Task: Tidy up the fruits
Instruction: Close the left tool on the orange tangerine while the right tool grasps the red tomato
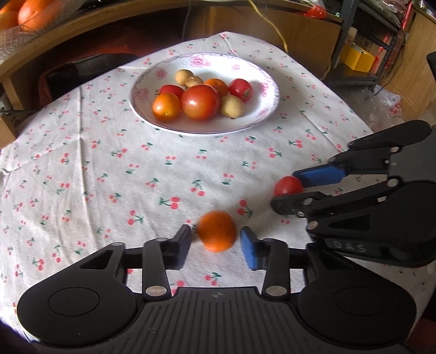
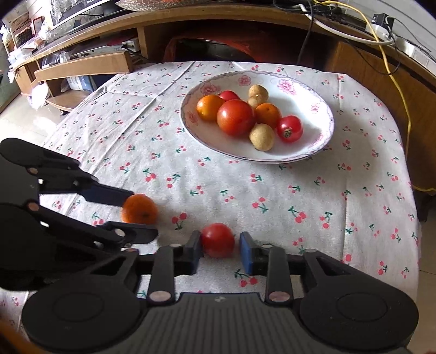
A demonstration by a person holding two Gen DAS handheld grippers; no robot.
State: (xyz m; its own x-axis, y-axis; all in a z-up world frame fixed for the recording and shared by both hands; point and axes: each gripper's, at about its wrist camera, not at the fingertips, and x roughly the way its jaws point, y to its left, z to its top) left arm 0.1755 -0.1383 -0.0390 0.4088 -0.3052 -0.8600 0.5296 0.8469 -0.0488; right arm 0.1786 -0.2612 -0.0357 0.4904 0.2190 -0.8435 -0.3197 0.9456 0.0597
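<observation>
A small orange [image 1: 217, 231] lies on the cherry-print tablecloth between the fingers of my left gripper [image 1: 215, 233], which is open with a narrow gap on each side. A small red tomato [image 2: 218, 239] lies between the fingers of my right gripper [image 2: 220, 238], also open; the left pad touches it and the right pad stands off. Each gripper shows in the other view: the right gripper [image 1: 286, 188] around the tomato [image 1: 287, 185], the left gripper [image 2: 133, 215] around the orange [image 2: 139, 209]. Farther back, a floral white plate [image 1: 256, 114] [image 2: 308, 114] holds tomatoes, oranges and tan round fruits.
A curved wooden desk [image 2: 190, 16] with shelves rises behind the table. A yellow cable [image 2: 400, 89] hangs down at the right. A glass bowl of oranges [image 1: 24, 13] sits on the desk. The tablecloth [image 1: 109, 163] drops off at the left and right table edges.
</observation>
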